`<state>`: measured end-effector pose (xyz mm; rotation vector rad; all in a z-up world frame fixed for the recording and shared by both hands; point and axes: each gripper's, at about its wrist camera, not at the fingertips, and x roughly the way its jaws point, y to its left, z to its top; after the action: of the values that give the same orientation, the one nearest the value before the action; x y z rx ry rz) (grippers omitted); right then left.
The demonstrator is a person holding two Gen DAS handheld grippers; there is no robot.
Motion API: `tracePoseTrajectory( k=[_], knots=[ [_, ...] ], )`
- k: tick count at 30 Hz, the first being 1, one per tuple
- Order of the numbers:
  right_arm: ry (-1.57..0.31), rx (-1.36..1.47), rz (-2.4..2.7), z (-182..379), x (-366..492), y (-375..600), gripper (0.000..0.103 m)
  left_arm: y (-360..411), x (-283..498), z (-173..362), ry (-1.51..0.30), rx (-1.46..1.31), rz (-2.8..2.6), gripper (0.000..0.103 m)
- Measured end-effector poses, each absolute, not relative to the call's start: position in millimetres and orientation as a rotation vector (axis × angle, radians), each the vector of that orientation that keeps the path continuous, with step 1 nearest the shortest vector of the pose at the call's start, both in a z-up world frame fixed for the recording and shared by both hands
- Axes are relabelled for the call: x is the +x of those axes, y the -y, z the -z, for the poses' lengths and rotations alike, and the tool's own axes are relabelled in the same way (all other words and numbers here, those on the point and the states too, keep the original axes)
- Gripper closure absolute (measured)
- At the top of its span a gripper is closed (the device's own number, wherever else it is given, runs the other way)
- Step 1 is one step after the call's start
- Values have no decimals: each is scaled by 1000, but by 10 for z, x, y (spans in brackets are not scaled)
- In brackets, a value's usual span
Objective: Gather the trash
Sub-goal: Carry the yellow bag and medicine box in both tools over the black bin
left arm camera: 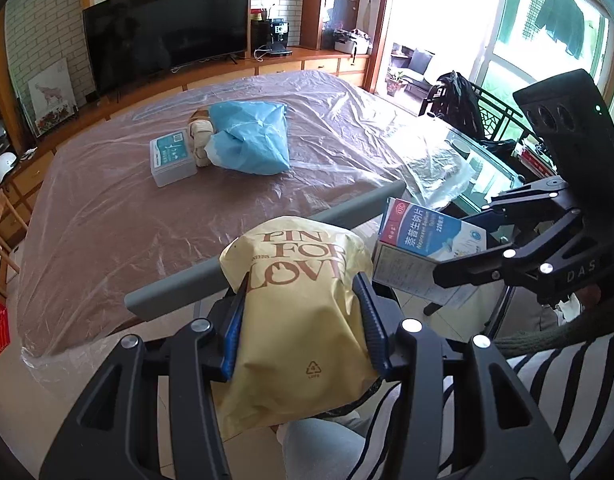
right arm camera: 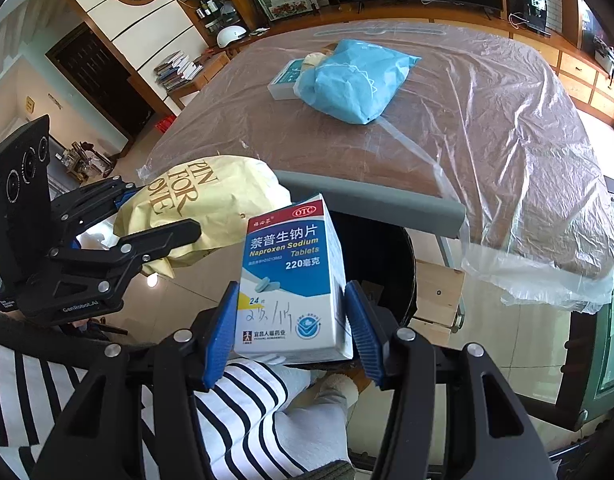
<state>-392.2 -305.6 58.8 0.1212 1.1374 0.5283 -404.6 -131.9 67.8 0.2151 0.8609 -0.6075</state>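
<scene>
My left gripper is shut on a yellow plastic bag printed with brown letters, held in the air in front of the table; it also shows in the right wrist view. My right gripper is shut on a blue-and-white medicine box, also seen in the left wrist view, held just right of the yellow bag above a black bin. On the table lie a crumpled blue bag, a beige wad and a small clear plastic box.
The table is covered with a clear plastic sheet. A grey chair back stands at its near edge. A TV sits on a wooden cabinet behind. A glass table is at the right. My striped sleeve is below.
</scene>
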Motion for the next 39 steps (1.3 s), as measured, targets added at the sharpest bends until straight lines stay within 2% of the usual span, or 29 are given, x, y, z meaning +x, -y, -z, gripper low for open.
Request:
tracePoseTrajectory(
  k=[12,25,39],
  knots=[
    [-1183,108,-524,-415,-3932,3034,51,1279,-4217,-598,-904,218,632,53],
    [-1258,105,-444,-6,-3754,3006,51,1278,-3974,-94,-1040,175,604,53],
    [-1281,129,-363,315,-3575,2943,51,1394,-3720,196,-1085,199,570,53]
  ],
)
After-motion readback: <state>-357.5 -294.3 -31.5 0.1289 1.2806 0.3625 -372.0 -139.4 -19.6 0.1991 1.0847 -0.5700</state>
